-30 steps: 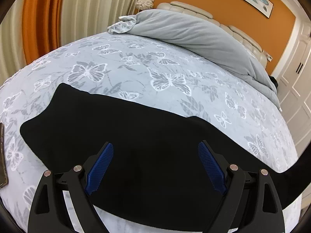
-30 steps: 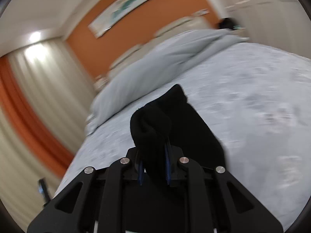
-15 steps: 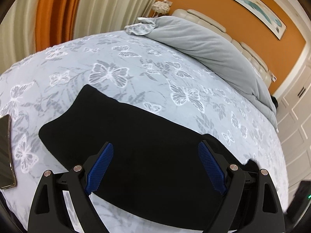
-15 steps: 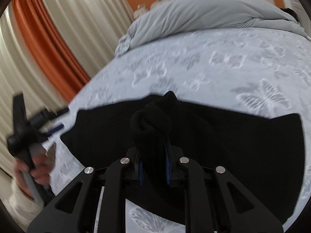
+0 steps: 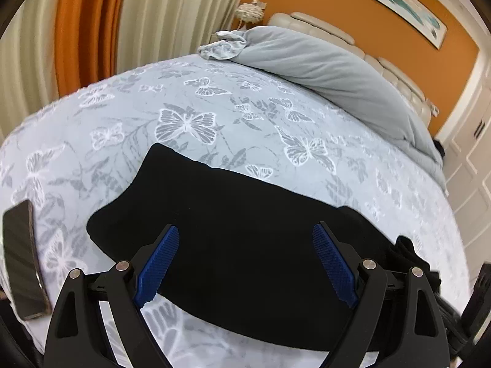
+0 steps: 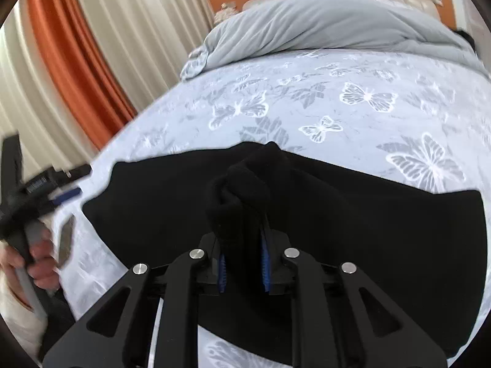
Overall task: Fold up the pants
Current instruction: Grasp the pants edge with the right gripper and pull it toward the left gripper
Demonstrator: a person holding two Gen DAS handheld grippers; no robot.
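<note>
Leftward, the left gripper point(image 5: 245, 263) hangs wide open above the black pants point(image 5: 245, 214), which lie flat on the bed point(image 5: 190, 98) beneath its jaws. Rightward, the right gripper point(image 6: 244, 263) pinches a bunched fold, its jaws just easing open. Soft, limp and light, they are probably best held at edges.

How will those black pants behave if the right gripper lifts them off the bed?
Probably floppy: the black pants bunch into a soft wad in the right gripper. Likely they'll drape and drag rather than slide cleanly, since the rest lies flat on the bed sheet.
</note>
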